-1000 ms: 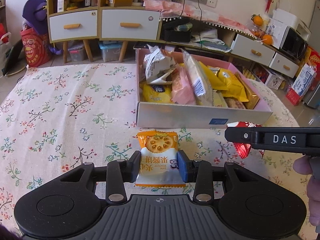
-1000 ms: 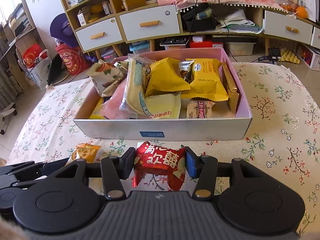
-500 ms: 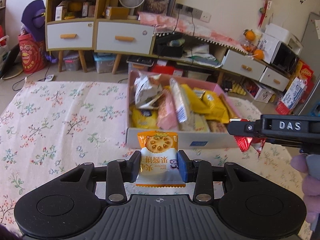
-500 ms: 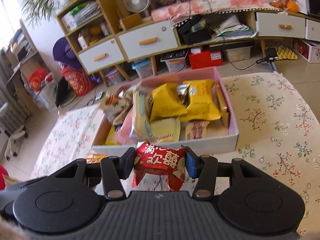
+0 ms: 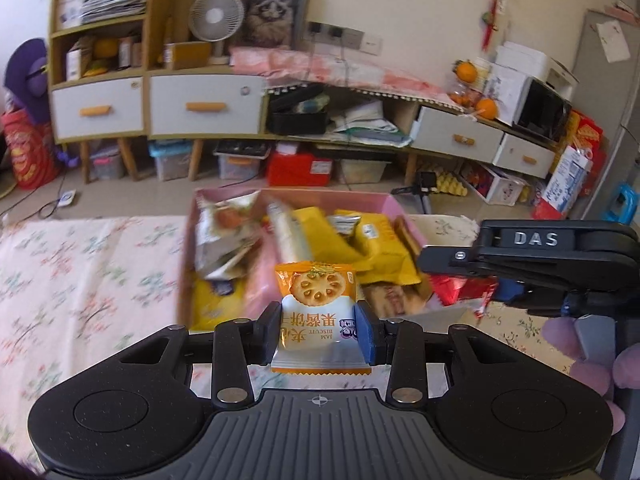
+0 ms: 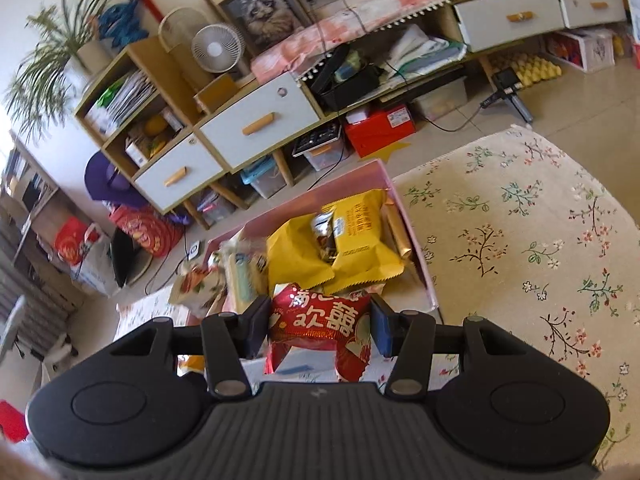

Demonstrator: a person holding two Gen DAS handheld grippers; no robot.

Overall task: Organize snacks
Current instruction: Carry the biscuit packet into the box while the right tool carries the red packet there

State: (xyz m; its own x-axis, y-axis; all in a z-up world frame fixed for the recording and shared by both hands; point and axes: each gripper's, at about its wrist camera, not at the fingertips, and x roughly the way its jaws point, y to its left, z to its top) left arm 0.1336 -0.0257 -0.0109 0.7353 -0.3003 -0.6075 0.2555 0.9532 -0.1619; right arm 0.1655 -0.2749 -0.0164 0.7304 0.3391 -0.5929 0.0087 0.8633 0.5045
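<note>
My left gripper (image 5: 318, 330) is shut on an orange and white jam biscuit packet (image 5: 318, 312), held in the air over the near edge of the pink snack box (image 5: 390, 200). My right gripper (image 6: 320, 326) is shut on a red snack packet (image 6: 320, 320) with white characters, held above the same box (image 6: 404, 216). In the left wrist view the right gripper (image 5: 460, 280) comes in from the right with the red packet (image 5: 460, 294) over the box's right front corner. The box holds several yellow, white and pink packets.
The box stands on a table with a floral cloth (image 6: 520, 240). Behind the table are low cabinets with drawers (image 5: 204, 106), a fan, storage bins and a red box on the floor (image 5: 300, 168). A purple-gloved hand (image 5: 592, 360) holds the right gripper.
Both grippers have risen from the table with their packets and moved forward over the box. The right wrist view has tilted to the left.
</note>
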